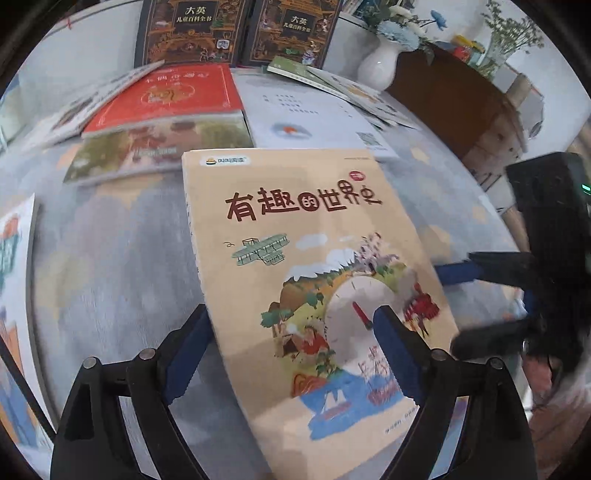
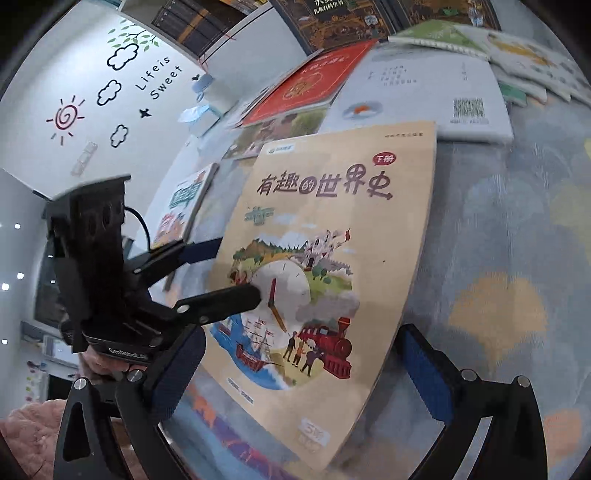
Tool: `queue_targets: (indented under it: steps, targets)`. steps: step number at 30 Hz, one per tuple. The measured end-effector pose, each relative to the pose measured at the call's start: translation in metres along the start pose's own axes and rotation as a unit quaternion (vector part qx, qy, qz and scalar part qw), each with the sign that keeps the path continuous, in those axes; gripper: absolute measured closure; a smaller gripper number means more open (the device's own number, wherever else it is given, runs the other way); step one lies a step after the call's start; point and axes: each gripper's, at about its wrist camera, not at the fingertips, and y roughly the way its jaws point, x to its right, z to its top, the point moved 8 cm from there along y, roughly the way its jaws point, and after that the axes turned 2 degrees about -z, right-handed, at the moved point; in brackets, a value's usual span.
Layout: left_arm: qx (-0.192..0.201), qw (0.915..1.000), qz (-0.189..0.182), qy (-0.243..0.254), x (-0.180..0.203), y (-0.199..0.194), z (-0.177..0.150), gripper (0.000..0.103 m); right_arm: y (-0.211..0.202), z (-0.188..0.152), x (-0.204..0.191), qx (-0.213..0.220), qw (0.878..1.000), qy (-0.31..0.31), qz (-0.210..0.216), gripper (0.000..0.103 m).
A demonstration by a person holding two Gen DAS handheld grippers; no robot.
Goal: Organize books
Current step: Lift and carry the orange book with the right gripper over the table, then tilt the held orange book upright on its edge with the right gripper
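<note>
Left hand-held gripper [image 1: 291,317] and right hand-held gripper [image 2: 303,336] gape open around tan book [image 1: 295,206] — its near corner cut off

The world history book [image 1: 306,266] lies at frame centre on the table [image 1: 122,236]. Behind it, toward the upper frame, a back-cover book [image 1: 306,114] lies right of a stacked book [image 1: 166,96]. Two boxed volumes [image 1: 236,29] stand behind these. A vase [image 1: 380,62] stands at upper right.
</note>
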Motion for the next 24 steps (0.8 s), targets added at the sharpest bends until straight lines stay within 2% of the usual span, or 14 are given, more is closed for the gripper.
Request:
queue_targets:
  steps: [2, 3, 4, 9, 19, 24]
  targets:
    - [0.008, 0.9997, 0.023, 0.002, -0.007, -0.007, -0.008, 0.032, -0.005, -0.008, 0.003, -0.011, 1.0, 0.008, 0.025, 0.001]
    - [0.011, 0.9994, 0.034, -0.001, -0.012, -0.008, -0.009, 0.038, -0.008, -0.01, 0.008, -0.01, 0.999, 0.011, 0.028, 0.009]
    - [0.014, 0.9993, 0.033, -0.008, -0.014, -0.01, -0.01, 0.039, -0.009, -0.012, 0.011, -0.008, 0.999, 0.012, 0.033, 0.013]
    - [0.024, 0.9993, 0.011, -0.028, -0.023, -0.004, 0.004, 0.039, -0.005, -0.002, 0.017, 0.004, 0.996, 0.022, 0.091, 0.013]
    - [0.033, 0.9989, 0.006, -0.032, -0.026, 0.0, 0.011, 0.04, -0.002, 0.011, 0.016, 0.012, 0.996, 0.014, 0.087, 0.013]
    - [0.039, 0.9986, 0.022, -0.028, -0.024, 0.001, 0.009, 0.041, 0.003, 0.018, 0.012, 0.019, 0.997, -0.006, 0.07, 0.013]
